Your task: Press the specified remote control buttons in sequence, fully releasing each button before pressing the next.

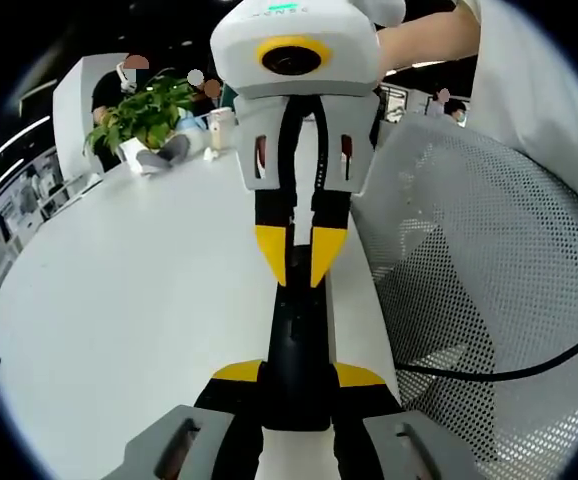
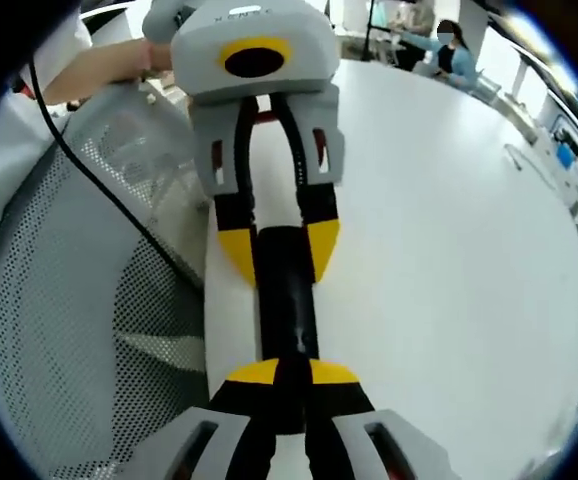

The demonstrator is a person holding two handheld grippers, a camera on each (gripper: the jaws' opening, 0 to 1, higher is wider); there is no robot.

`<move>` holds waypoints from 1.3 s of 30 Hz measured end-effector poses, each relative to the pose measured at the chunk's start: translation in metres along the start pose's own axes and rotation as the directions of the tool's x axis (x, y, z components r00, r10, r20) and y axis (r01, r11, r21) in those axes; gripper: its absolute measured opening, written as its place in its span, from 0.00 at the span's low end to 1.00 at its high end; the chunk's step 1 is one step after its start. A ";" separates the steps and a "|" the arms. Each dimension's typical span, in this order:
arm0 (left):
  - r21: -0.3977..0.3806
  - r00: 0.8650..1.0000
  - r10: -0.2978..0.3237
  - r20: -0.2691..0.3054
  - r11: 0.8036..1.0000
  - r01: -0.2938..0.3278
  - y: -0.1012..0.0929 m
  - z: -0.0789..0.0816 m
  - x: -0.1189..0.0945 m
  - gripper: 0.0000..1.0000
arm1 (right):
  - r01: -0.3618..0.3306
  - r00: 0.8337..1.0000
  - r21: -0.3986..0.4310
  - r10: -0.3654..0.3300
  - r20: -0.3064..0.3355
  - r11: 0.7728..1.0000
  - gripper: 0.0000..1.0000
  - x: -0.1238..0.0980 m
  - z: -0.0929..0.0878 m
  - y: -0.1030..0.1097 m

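**A:** What did the left gripper view show, starting at its left edge?

**B:** A leafy potted plant stood at the far end of a white table. In the middle of the view, a slim black remote control lay lengthwise on the table near its edge. The left gripper had its yellow-tipped jaws on either side of the near end, clamped against the sides.

**A:** And the right gripper?

**B:** The right gripper came in from the top, facing the left one, with its tips over the remote's far end. Its jaws were drawn close, with a thin dark gap between them. I could not tell whether they pinched the remote or only rested on it.

**A:** What was further right?

**B:** A grey perforated mesh chair back stood just beside the table edge, and a black cable ran across it.

**A:** Did the right gripper view agree?

**B:** Yes, mirrored. The chair and cable were on the left, and a person's hand held the left gripper's body. The remote ran between the two grippers in the centre. The table spread to the right, with a seated person at its far side.
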State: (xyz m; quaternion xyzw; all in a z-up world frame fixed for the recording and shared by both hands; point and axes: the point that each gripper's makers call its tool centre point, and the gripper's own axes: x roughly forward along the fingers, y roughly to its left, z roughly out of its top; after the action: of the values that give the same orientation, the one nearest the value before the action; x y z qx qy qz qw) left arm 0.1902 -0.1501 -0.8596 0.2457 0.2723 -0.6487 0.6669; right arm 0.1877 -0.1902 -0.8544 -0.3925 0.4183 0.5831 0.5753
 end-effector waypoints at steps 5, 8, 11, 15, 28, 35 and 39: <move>0.000 1.000 0.001 -0.001 1.000 -0.001 0.000 0.000 0.000 0.24 | -0.002 0.998 -0.063 -0.002 -0.066 0.998 0.06 0.002 0.000 0.001; 0.001 1.000 0.000 -0.001 1.000 0.000 0.000 0.000 0.000 0.24 | -0.013 0.997 -0.044 0.010 -0.075 0.999 0.06 0.002 -0.001 -0.001; 0.002 1.000 -0.002 0.000 1.000 0.002 0.000 0.000 0.000 0.24 | -0.015 0.997 -0.057 0.011 -0.075 0.998 0.06 0.002 -0.002 0.000; 0.006 1.000 -0.003 -0.004 1.000 0.003 0.000 0.000 0.000 0.24 | -0.006 0.998 -0.067 0.002 -0.059 0.998 0.06 0.000 -0.002 0.000; 0.002 1.000 0.008 -0.021 1.000 -0.007 -0.001 0.000 0.000 0.24 | -0.002 1.000 -0.070 0.003 0.014 0.998 0.06 -0.003 -0.005 0.000; 0.001 1.000 0.008 -0.022 1.000 -0.008 -0.001 0.000 0.000 0.24 | -0.002 1.000 -0.042 0.002 -0.002 0.999 0.06 -0.002 -0.007 0.001; 0.003 1.000 0.006 -0.026 1.000 -0.006 -0.001 0.000 0.000 0.24 | 0.017 0.997 -0.085 -0.024 -0.073 0.996 0.06 0.000 -0.007 0.002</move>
State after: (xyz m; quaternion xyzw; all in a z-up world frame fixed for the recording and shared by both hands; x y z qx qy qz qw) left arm 0.1892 -0.1504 -0.8598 0.2557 0.2792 -0.6440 0.6648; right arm 0.1852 -0.1963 -0.8570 -0.4420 0.4100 0.5795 0.5483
